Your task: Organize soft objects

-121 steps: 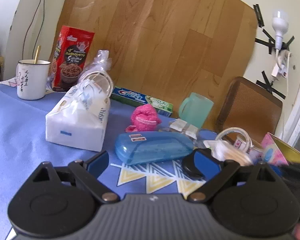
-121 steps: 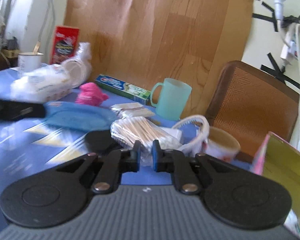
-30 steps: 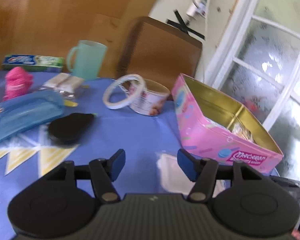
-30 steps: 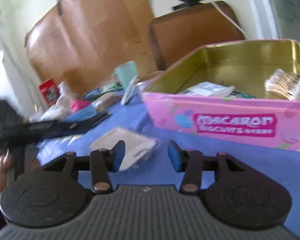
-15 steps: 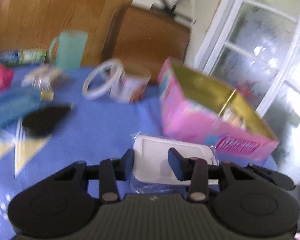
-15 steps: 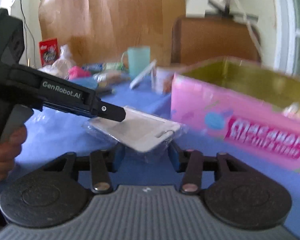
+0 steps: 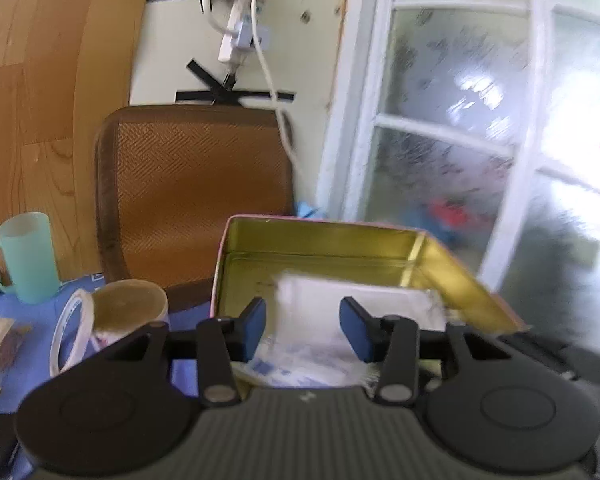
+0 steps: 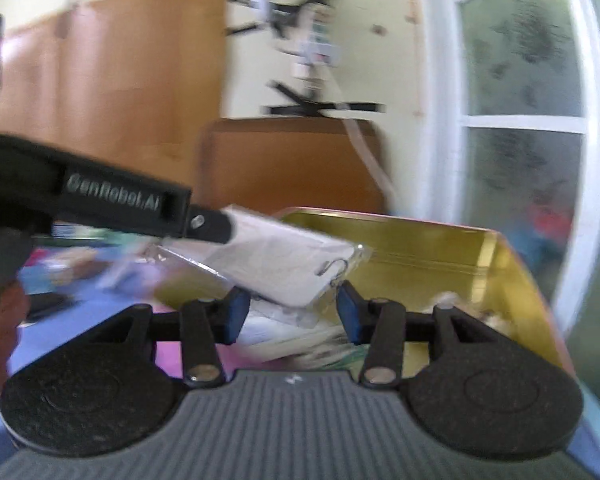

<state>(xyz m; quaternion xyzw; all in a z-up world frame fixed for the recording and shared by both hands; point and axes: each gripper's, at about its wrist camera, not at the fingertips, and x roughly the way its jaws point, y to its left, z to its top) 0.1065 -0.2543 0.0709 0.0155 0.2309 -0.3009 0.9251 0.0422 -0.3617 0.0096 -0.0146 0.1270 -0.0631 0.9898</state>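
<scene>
Noted wood panel (image 7: 40, 60) far left, teal mug (image 7: 26, 258) on blue tablecloth (image 7: 28, 316) below it. Brown chair (image 7: 196, 184) stood behind the table, taped cabling (image 7: 240, 36) on the wall above. Left gripper (image 7: 302, 328) carried the white packet (image 8: 284, 264) tilted over the open gold-lined tin (image 7: 320, 240); jaws opening, pads apparently on it, though blurred. Right gripper (image 8: 290, 312) opening, gripped nothing. Frosted window (image 7: 480, 120) filled the right.

A lived-in home: a blue-clothed table (image 7: 32, 320) cluttered with a mint mug (image 7: 30, 258) and biscuit tin (image 7: 320, 240), a brown chair (image 7: 192, 184), frosted window (image 7: 480, 120), taped-up wall wiring (image 7: 236, 36)
</scene>
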